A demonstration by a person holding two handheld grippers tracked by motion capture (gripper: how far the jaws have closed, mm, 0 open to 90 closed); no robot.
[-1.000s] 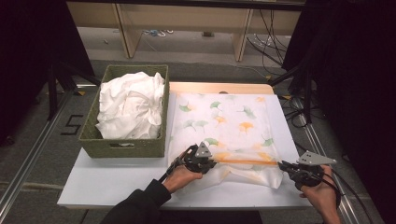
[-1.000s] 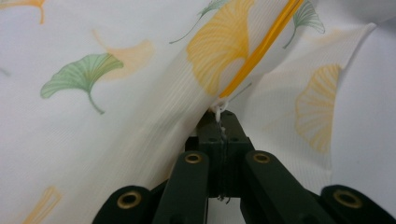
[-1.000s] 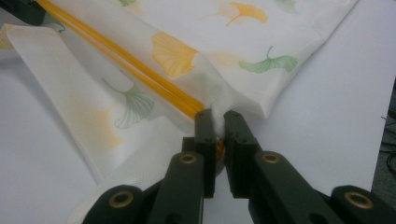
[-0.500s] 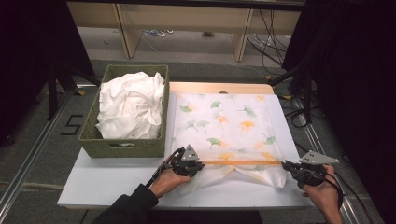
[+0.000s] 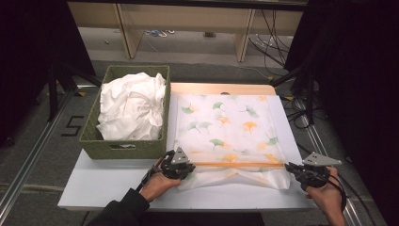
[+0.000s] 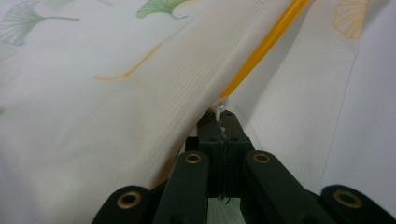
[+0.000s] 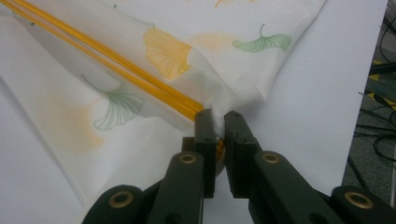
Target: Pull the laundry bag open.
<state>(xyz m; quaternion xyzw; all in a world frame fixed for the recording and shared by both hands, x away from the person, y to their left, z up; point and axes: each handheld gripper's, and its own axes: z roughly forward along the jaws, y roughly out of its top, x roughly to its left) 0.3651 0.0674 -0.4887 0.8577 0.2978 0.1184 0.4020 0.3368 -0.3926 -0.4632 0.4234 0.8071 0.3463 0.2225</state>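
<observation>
High view: thin white cloth printed with green and orange ginkgo leaves lies flat on the white counter, near orange-striped hem lifted. Left claw and right claw each pinch a hem corner. Light, limp, slippery; I'd grip the corners on the doubled hem.

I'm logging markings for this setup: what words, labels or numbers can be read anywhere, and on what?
"5": dark numeral on the grey floor, left of the green basket.
A small pale tag on the basket's front wall: too blurred to read.
The cloth bears ginkgo-leaf prints, no lettering.
</observation>
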